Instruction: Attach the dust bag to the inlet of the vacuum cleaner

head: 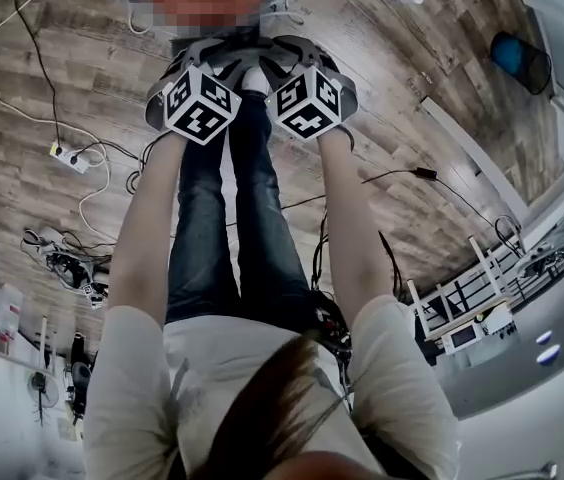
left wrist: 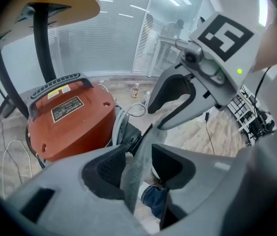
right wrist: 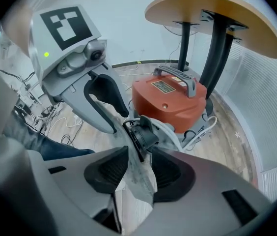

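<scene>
The left gripper and right gripper have jaws apart, with the grey fabric dust bag slack between each pair. Just beyond, at frame centre, its black collar sits at the inlet of the red vacuum cleaner. The right gripper appears nearer.

- The grey, limp fabric dust bag hangs in creased folds, its upper end reaching the inlet.
- The orange-red plastic vacuum cleaner, with a grey carry handle and a dark label, stands upright on the wooden floor.
- Its black round inlet juts from the side.
</scene>
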Available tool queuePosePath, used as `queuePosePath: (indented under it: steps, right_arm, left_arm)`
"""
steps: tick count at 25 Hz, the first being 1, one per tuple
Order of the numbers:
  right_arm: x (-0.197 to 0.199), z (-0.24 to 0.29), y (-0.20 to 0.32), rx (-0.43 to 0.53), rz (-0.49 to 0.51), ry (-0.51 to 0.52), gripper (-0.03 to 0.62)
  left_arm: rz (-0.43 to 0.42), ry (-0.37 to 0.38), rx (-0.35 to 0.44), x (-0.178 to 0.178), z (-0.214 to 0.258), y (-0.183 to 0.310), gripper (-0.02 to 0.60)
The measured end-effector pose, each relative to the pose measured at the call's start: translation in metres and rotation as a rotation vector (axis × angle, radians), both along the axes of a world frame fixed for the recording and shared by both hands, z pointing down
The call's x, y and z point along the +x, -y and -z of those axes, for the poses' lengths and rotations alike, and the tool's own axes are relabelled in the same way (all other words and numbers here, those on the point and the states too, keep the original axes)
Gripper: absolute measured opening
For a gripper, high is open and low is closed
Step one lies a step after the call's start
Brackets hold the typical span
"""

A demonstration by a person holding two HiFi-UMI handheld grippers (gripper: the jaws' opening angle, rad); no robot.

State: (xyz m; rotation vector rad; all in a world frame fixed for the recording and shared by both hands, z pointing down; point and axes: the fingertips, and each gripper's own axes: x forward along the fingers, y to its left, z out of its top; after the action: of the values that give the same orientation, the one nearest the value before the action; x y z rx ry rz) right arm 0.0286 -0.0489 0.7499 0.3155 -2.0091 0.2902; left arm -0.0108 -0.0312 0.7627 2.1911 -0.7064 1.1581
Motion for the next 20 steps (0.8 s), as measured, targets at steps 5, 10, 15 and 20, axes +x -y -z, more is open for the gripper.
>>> queuePosePath:
  steps: [5,10,15,20]
  right_arm:
    - [-0.003,0.011,0.005,0.027,-0.033,0.023,0.122]
    - [-0.002,0.022,0.005,0.053,-0.070,0.035,0.070]
    - [0.001,0.033,0.009,0.065,-0.144,0.061,0.012]
    - [0.000,0.051,0.019,0.075,-0.213,0.114,0.003]
  left_arm:
    - [0.092,-0.020,0.032,-0.006,0.014,0.008,0.136]
    - [0.153,0.000,0.071,-0.014,0.026,0.017,0.076]
    - [0.169,0.018,0.109,-0.017,0.037,0.022,0.021]
    - [0.215,0.015,0.137,-0.022,0.050,0.028,0.017]
